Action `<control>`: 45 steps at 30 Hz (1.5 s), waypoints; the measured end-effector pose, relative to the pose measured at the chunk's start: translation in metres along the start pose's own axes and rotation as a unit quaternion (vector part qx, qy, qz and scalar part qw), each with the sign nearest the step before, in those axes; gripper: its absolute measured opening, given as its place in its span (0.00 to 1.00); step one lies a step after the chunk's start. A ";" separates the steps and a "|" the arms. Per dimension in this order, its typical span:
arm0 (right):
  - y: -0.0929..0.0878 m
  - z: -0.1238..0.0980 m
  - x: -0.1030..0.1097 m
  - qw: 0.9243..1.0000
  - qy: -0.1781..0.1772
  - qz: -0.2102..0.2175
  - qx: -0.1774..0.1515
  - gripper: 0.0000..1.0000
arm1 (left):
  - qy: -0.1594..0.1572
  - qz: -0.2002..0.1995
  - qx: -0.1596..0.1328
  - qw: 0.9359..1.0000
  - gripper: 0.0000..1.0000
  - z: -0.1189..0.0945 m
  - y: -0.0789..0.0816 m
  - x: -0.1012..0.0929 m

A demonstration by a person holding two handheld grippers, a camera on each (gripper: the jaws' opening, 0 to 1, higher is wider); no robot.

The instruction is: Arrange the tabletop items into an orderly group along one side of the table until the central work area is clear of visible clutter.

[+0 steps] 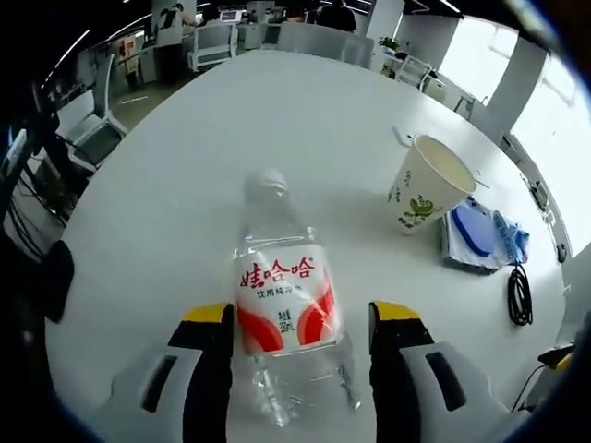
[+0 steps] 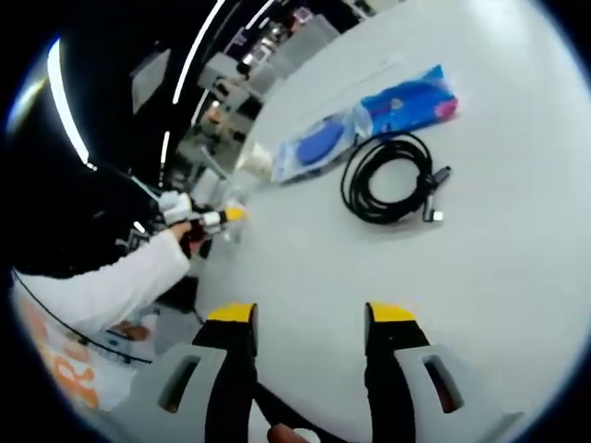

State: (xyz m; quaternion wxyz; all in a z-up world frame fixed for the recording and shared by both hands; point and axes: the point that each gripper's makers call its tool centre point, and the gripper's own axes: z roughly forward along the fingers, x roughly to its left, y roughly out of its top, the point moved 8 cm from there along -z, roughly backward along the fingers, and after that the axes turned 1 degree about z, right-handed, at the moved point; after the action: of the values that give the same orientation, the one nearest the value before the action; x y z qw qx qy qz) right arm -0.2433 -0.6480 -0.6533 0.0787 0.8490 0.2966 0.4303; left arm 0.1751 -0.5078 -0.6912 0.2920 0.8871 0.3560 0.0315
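Observation:
A clear water bottle point(image 1: 282, 295) with a red and white label lies between the jaws of my left gripper point(image 1: 300, 318), cap pointing away. The jaws stand open on either side of it, with a thin gap on the right. A paper cup point(image 1: 427, 180) with a green print stands to the right, beside a blue and white packet point(image 1: 480, 235) and a coiled black cable point(image 1: 519, 295). My right gripper point(image 2: 309, 318) is open over bare table, with nothing between its jaws. Beyond it lie the cable point(image 2: 388, 175) and the packet point(image 2: 369, 115).
The white table point(image 1: 185, 185) is long and rounded, with office chairs point(image 1: 97, 134) along its left edge and at its far end. In the right gripper view, a hand in a white sleeve point(image 2: 102, 286) holds the left gripper point(image 2: 208, 220) at the table's left side.

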 end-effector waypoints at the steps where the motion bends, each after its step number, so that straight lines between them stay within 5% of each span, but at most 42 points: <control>1: 0.000 0.000 0.000 1.000 -0.007 -0.011 0.003 0.45 | 0.003 0.004 -0.001 1.000 0.57 0.000 0.000 0.001; 8: 0.001 0.003 -0.001 1.000 -0.015 -0.014 -0.001 0.44 | 0.026 0.023 -0.021 0.999 0.54 0.005 0.001 0.002; 13: -0.003 0.006 0.000 1.000 -0.013 -0.017 0.012 0.44 | 0.035 0.075 -0.033 0.996 0.49 0.009 0.000 0.004; 22: -0.003 0.007 -0.002 1.000 -0.006 -0.003 0.010 0.43 | 0.032 0.051 -0.041 0.997 0.46 0.005 -0.003 0.004; 27: 0.000 0.004 -0.006 1.000 -0.008 0.004 0.001 0.43 | 0.001 0.004 -0.099 0.995 0.40 -0.005 -0.001 -0.001; 28: 0.000 0.004 -0.007 1.000 -0.008 0.006 -0.001 0.43 | 0.000 0.005 -0.080 0.997 0.39 -0.007 -0.005 0.000; 34: -0.002 0.004 -0.006 1.000 -0.004 0.009 -0.001 0.43 | -0.003 -0.001 -0.082 0.997 0.37 -0.014 -0.019 -0.003; 40: -0.002 0.003 -0.003 1.000 0.000 0.005 -0.005 0.43 | -0.023 -0.050 -0.102 0.993 0.37 -0.027 -0.029 -0.013; 45: -0.002 0.003 -0.003 1.000 0.000 0.008 -0.008 0.43 | -0.034 -0.047 -0.120 0.991 0.36 -0.040 -0.038 -0.025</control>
State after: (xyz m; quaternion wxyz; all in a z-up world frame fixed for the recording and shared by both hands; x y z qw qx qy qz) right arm -0.2434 -0.6477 -0.6583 0.0816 0.8506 0.2865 0.4333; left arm 0.1227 -0.4822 -0.6755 0.4094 0.8284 0.3811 0.0305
